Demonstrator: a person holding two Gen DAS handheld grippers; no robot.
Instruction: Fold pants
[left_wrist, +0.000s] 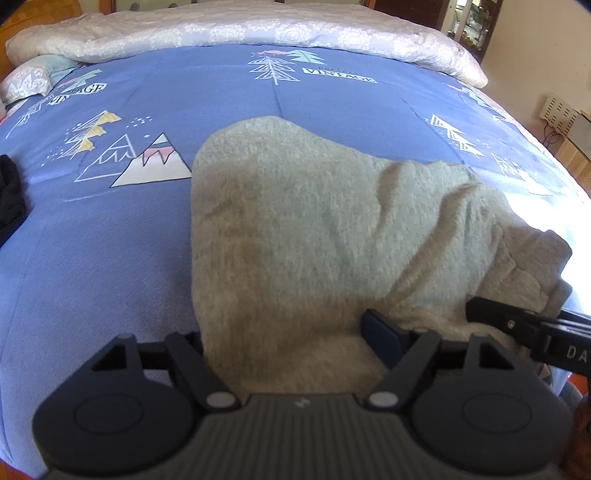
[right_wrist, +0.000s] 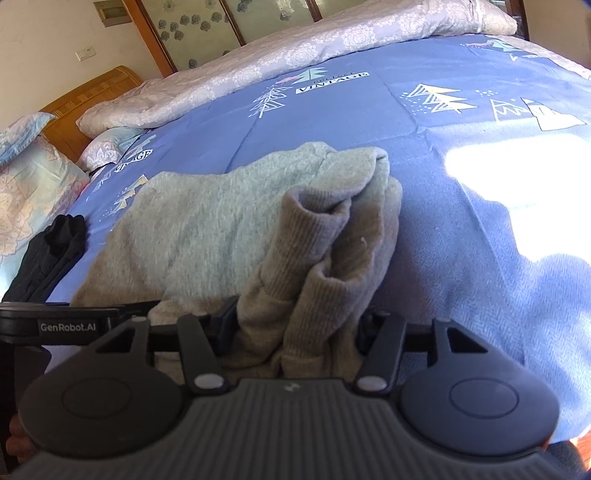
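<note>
Grey knitted pants (left_wrist: 295, 221) lie folded into a thick bundle on the blue patterned bedcover (left_wrist: 92, 240). My left gripper (left_wrist: 290, 343) has the near edge of the bundle filling the gap between its fingers, and the blue pad on the right finger presses the cloth. In the right wrist view the pants (right_wrist: 207, 229) end in ribbed cuffs (right_wrist: 314, 236) stacked on the bundle's right side. My right gripper (right_wrist: 297, 325) is shut on those cuffs. The two grippers sit side by side: the right one's finger (left_wrist: 517, 325) shows at the left view's edge.
A black garment (left_wrist: 11, 195) lies left of the pants, also seen as a dark heap (right_wrist: 51, 247). A rolled pale quilt (left_wrist: 221, 33) runs along the far side of the bed. Pillows (right_wrist: 33, 184) and a wooden headboard (right_wrist: 85, 99) are at the left. Sunlight (right_wrist: 517, 177) falls right of the pants.
</note>
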